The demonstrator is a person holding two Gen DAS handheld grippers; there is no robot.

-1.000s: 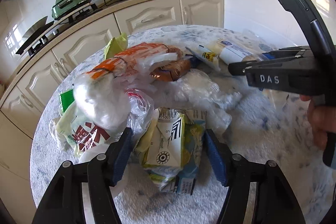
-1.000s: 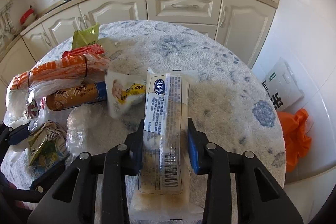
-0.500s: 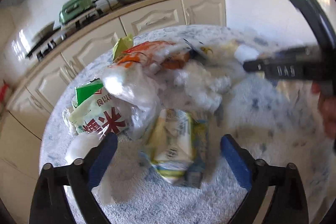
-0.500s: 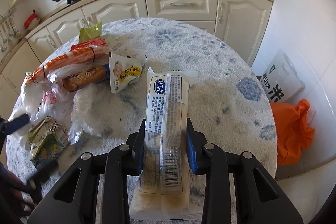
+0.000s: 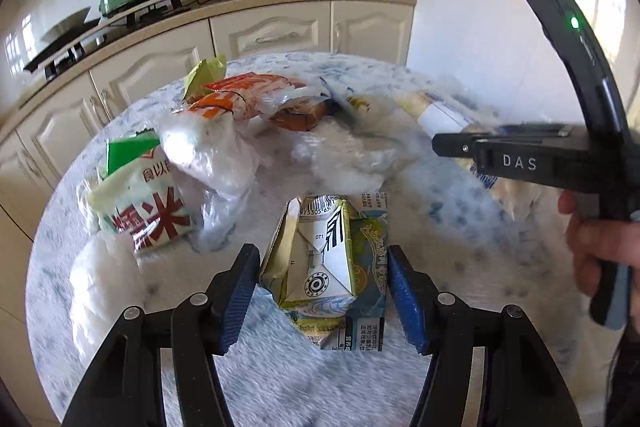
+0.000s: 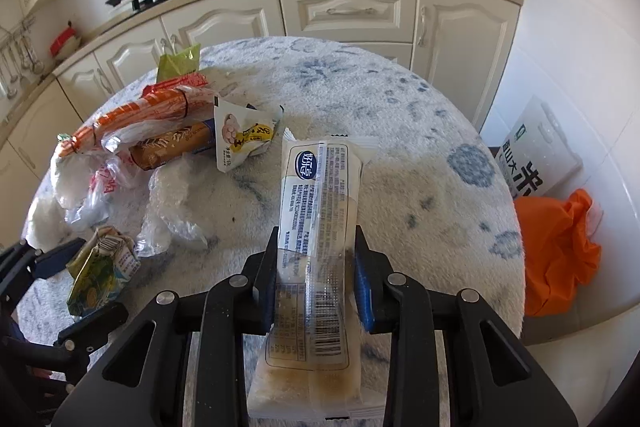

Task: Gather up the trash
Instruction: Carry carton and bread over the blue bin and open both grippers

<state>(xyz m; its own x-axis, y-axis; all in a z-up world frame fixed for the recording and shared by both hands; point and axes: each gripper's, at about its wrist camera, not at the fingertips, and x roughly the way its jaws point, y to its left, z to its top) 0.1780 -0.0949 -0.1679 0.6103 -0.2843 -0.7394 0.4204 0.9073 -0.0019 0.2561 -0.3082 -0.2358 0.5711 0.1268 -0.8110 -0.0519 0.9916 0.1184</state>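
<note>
From where I stand, everything gathers round the crushed drink carton point(image 5: 326, 267), which lies on the pale, blue-flecked bench point(image 6: 400, 115) close to its near edge. The left gripper point(image 5: 324, 291) straddles that carton; its jaws have just been closing, and the blue pads sit at either flank, the right one at the carton's edge, the left with a thin gap, so I would not call it a firm pinch yet. Beyond the carton, toward the cupboards, sits the heap: a white rice bag point(image 5: 140, 203) with red characters, crumpled clear plastic point(image 5: 208, 155), an orange-striped wrapper point(image 5: 240, 99) and a brown biscuit pack point(image 6: 172, 147). To the carton's right, the right gripper point(image 6: 316, 287) is pinching a long clear wrapper point(image 6: 320, 211) with printed text, its pads pressed on both long sides below the middle.

The carton looks light and already flattened, so it should give under pressure; I would take it across the folded, thicker body rather than the loose flap, or it may buckle and slide out. The clear wrapper seems thin, slick and floppy, with its free end standing out ahead of the jaws; a hold nearer the middle would keep it from drooping. Off the bench's far right edge, an orange bag point(image 6: 556, 251) rests on the floor.
</note>
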